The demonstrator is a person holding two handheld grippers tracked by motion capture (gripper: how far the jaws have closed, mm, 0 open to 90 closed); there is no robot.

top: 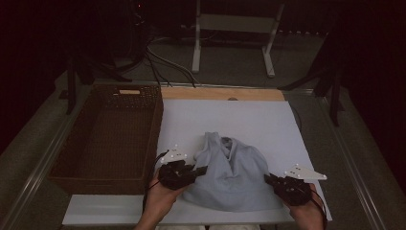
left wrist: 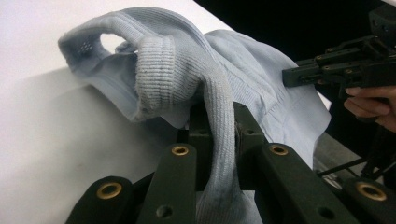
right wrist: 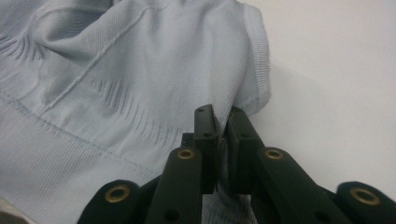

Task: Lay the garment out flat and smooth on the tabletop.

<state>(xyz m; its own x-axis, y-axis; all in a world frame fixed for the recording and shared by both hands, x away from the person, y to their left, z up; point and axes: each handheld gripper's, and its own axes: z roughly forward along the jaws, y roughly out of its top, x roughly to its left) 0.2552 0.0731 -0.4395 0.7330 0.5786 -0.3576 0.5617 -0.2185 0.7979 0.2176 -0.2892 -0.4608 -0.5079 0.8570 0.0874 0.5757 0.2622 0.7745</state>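
- Gripping the near corners of the garment was the step in hand: a pale blue knitted garment [top: 230, 175] lay bunched on the white board [top: 268, 120], toward its near edge.
- Left gripper [top: 200, 170]: touching the garment's left side. In the left gripper view its jaws stood pressed together on a ribbed band of the knit, which ran up between them.
- Right gripper [top: 269, 178]: touching the garment's right side. In the right gripper view its jaws stood nearly closed, pinching the ribbed hem between them.
- Hands [top: 160, 199]: one behind each gripper, just nearer than the garment, cut off at the bottom of the high view.
- Next move, as judged: lifting or drawing the two held points apart to spread the garment, which would call for both pinches to hold and an even pull.
- Wicker basket [top: 103, 139]: left of the garment, just beside the board, apparently empty.
- Wooden strip [top: 222, 93]: beyond the garment, along the board's far edge.
- White frame legs [top: 232, 36] and cables [top: 160, 60]: well beyond the garment, on the floor.
- Hard to make out: the garment's kind, since folds hid its shape; dark surroundings past the floor.
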